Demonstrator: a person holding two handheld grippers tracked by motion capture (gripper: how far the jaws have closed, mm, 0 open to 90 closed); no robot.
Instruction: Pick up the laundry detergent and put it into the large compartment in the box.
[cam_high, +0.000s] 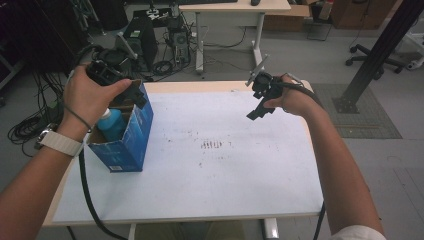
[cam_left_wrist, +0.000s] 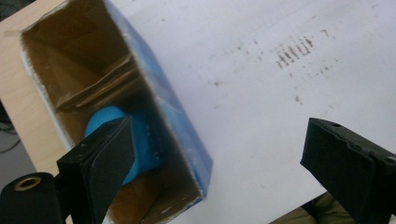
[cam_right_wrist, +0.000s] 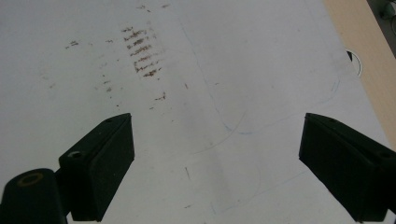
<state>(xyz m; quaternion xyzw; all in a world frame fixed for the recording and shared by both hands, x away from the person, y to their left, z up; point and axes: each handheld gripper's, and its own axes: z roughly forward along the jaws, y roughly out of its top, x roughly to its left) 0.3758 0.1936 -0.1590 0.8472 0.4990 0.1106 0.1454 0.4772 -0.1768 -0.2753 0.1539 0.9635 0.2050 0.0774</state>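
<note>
Hovering at the far left of the surface (cam_high: 215, 185): left gripper (cam_high: 131, 92), held in a hand with a pale watch strap (cam_high: 61, 142) at the wrist, right above the open top of a blue carton (cam_high: 131, 137). Jaws spread wide apart, clamped on nothing; seen from the left gripper view, one jaw over the carton's mouth, the other over the bare white sheet (cam_left_wrist: 261, 116) beside it. Standing upright on the left part of the surface, near its left edge: the carton, top flaps open, brown cardboard inside. Resting down inside it: a light blue bottle (cam_high: 111, 123), its rounded blue top (cam_left_wrist: 140, 140) showing just behind the left jaw, with folded cardboard dividers (cam_left_wrist: 100, 86) farther in. No contact visible between gripper and bottle, nor between gripper and carton.

Spreading across the middle of the sheet: a patch of short brownish smudge marks (cam_high: 212, 145), well apart from the carton.

Held up at the far right of the surface, well apart from the carton: right gripper (cam_high: 260, 111), in the other hand, tilted down toward the sheet. Jaws wide apart too, nothing between them but the white sheet and its smudges (cam_right_wrist: 142, 58), with faint blue pen lines (cam_right_wrist: 233, 126) and a strip of bare wood (cam_right_wrist: 359, 51) at the right edge.
</note>
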